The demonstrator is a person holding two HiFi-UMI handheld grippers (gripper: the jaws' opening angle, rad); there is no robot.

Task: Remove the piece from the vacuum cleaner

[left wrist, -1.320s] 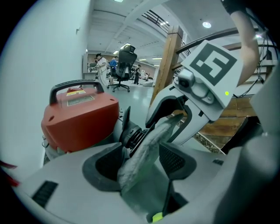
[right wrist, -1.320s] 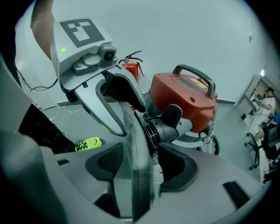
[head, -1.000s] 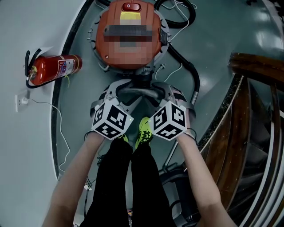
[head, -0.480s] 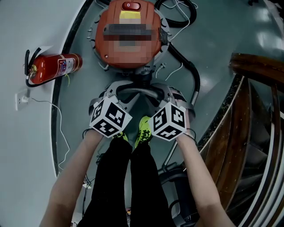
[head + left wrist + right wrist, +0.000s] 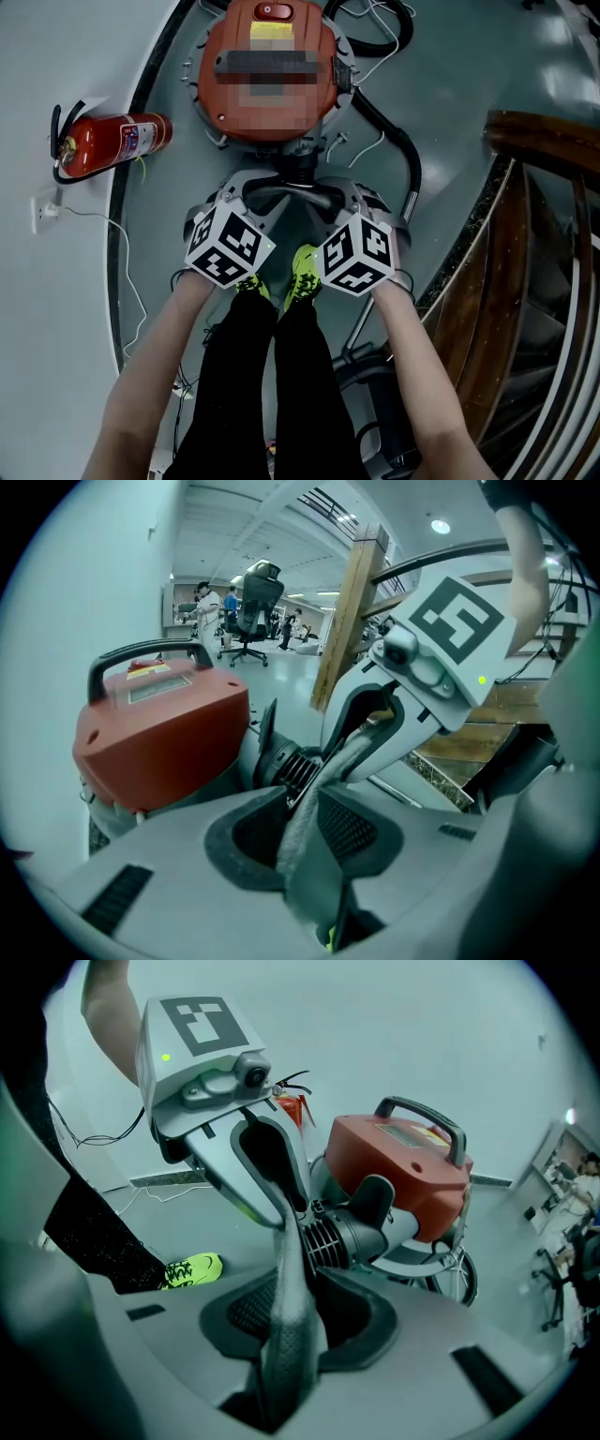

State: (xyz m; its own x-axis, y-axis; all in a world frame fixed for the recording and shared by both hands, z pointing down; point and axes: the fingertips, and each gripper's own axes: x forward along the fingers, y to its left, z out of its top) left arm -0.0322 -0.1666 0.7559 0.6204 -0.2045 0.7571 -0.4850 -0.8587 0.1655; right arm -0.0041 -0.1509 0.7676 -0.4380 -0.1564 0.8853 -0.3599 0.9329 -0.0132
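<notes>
Both grippers just closing, now partway shut, pinching grey piece [image 5: 291,190]: left gripper [image 5: 302,822] one end, right gripper [image 5: 298,1312] other. Piece seated at vacuum [image 5: 267,117] front. Risks: pads slipping off thin curve; uneven pull jamming it; vacuum rolling along.

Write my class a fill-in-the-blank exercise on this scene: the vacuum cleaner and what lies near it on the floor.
1. The body of the vacuum cleaner is coloured ___.
2. Over the vacuum cleaner's top arches a black carrying ___.
3. At the head view's left, a red fire ___ lies on its side on the floor.

Missing words: red; handle; extinguisher.
</notes>
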